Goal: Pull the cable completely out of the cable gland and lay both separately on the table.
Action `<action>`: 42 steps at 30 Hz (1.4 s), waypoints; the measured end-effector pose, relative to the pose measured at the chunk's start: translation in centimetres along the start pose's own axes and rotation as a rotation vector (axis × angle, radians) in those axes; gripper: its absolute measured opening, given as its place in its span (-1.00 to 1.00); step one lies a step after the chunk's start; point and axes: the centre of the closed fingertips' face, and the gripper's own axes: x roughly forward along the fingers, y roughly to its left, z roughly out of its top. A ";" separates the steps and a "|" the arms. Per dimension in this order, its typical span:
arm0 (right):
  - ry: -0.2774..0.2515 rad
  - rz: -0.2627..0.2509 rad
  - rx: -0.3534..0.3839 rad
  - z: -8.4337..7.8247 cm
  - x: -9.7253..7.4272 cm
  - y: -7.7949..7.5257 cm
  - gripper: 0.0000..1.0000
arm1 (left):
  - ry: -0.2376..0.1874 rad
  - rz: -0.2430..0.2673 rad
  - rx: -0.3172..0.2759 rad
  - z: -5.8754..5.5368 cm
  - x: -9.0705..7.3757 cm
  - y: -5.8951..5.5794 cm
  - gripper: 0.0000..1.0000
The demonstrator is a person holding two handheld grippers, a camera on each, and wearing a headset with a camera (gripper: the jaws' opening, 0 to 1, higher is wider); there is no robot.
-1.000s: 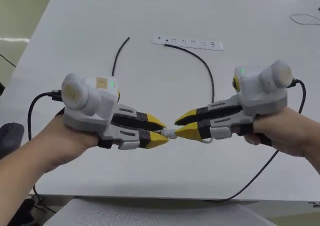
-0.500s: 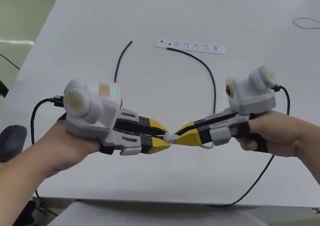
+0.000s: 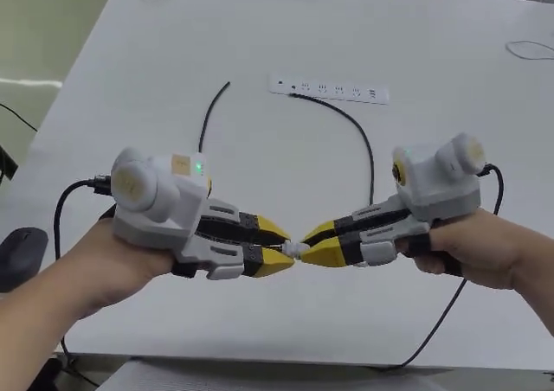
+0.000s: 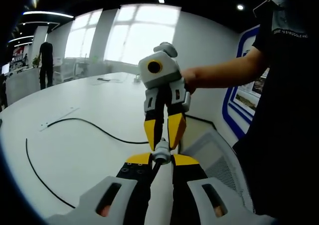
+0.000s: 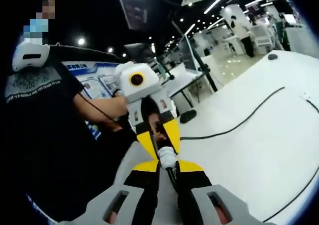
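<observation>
Pinching the cable gland [image 3: 298, 250], the left tool [image 3: 286, 250] meets the right tool [image 3: 309, 245], closed on the cable [image 5: 172, 176].

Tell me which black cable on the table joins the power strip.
The thicker cable, which leaves the power strip at its left end and curves toward the near edge. The thinner cable left of it lies apart, its far end free.

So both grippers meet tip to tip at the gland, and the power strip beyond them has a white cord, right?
Not quite: the cord is black. The head view shows it curving from the power strip toward the grippers. The left gripper and right gripper do meet tip to tip at the gland.
</observation>
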 end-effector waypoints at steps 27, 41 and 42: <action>0.303 -0.394 -0.833 -1.0 1.4 -0.2 -0.86 | -0.022 -0.021 -0.166 -0.8 -0.6 -0.2 -0.71; 0.287 -0.441 -0.767 -0.5 1.9 0.0 -0.83 | -0.026 -0.027 -0.129 -0.9 -1.3 -0.5 -0.71; 0.283 -0.446 -0.751 -0.5 1.9 0.0 -0.83 | -0.027 -0.027 -0.116 -0.9 -1.3 -0.5 -0.71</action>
